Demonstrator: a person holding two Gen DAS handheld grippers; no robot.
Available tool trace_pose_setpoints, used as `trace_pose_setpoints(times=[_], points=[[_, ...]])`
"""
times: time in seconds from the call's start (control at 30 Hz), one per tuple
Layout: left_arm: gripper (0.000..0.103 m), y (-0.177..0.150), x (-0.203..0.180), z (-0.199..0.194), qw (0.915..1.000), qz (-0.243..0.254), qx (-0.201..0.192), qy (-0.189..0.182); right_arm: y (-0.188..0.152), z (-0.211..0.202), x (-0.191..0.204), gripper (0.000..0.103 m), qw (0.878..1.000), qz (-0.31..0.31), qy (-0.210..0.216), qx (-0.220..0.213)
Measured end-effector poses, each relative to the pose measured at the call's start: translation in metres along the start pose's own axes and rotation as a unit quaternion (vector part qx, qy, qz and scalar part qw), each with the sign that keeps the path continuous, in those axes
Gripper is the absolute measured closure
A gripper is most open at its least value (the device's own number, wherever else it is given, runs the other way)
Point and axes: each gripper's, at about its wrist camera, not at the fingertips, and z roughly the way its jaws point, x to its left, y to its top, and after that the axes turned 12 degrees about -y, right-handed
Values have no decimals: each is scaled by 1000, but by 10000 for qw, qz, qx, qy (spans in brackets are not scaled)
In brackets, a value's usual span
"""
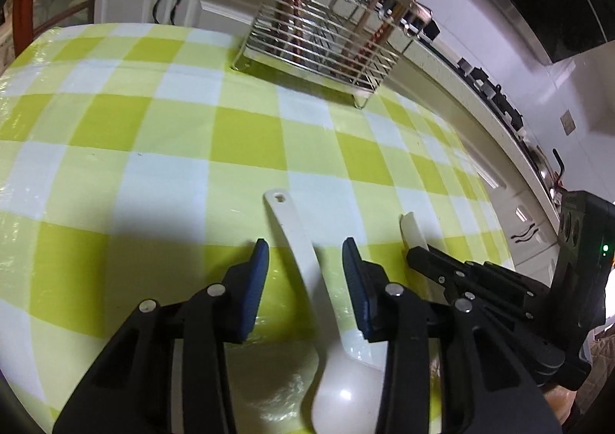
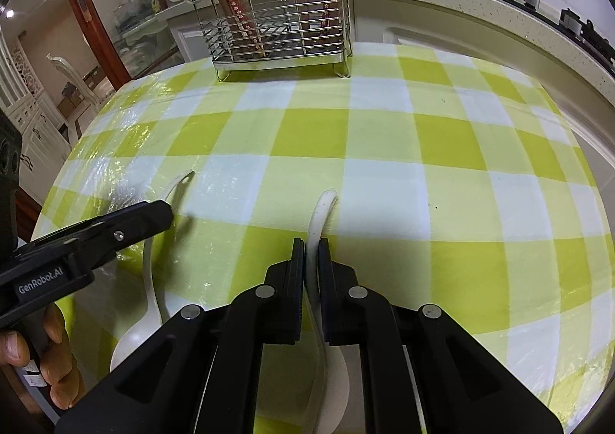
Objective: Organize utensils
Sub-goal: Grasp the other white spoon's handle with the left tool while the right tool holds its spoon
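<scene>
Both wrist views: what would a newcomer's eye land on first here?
The right claw shut on a white ceramic spoon over the green-checked tablecloth. Beside it, the left claw straddles a second white spoon without pinching it. At the table's far edge stands a wire utensil rack holding chopsticks.

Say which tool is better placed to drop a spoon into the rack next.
Right. The right tool is already shut on a white spoon; the left tool only straddles its spoon, unclamped. The wire rack stands ahead.
</scene>
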Motion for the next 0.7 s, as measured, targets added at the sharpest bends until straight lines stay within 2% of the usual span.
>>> trace_pose_setpoints(times=[0.37, 0.47, 0.6, 0.7], points=[[68, 2, -11, 13, 9997, 173, 168, -78, 3, 3, 0, 94, 9999, -88, -81, -56], [74, 5, -11, 16, 9997, 157, 183, -105, 4, 4, 0, 94, 9999, -94, -84, -68], [75, 9, -11, 20, 9995, 189, 209, -130, 4, 4, 1, 94, 9999, -105, -86, -74], [83, 12, -10, 24, 9994, 222, 230, -109, 5, 5, 1, 94, 9998, -130, -90, -92]])
